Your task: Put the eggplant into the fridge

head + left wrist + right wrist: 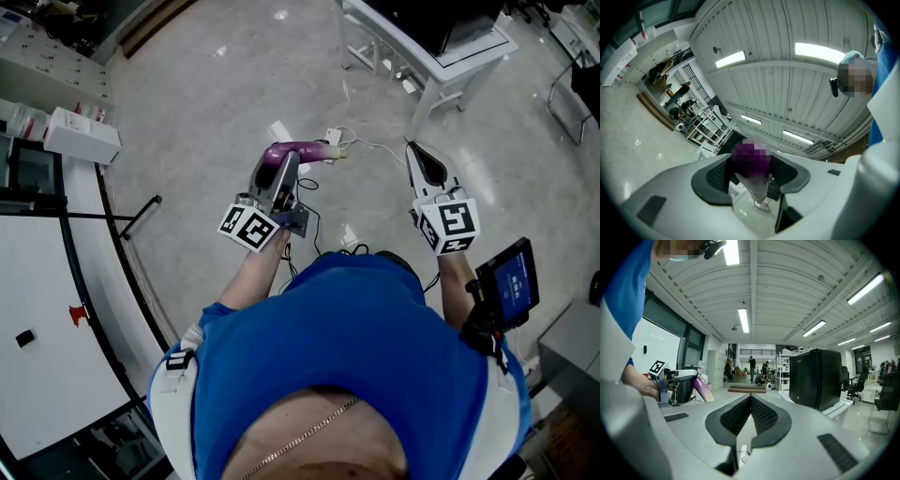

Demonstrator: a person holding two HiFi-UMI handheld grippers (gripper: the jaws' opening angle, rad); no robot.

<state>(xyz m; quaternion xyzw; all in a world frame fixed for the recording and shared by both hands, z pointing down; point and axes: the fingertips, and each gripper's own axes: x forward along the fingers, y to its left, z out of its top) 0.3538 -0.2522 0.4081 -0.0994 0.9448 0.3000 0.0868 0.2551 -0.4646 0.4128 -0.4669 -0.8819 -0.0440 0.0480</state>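
You hold the eggplant (305, 148) crosswise between the jaws of your left gripper (284, 161), above the floor. It is long and slim, with glossy purple skin that fades to a pale, whitish end. In the head view that pale end pokes out past the jaws to the right. In the left gripper view the purple part sits pinched between the two pads and the pale end hangs below them.

The fridge (816, 378) is a small black box, closed on the sides you can see. It stands upright on a low white table (841, 407), well apart from the eggplant.
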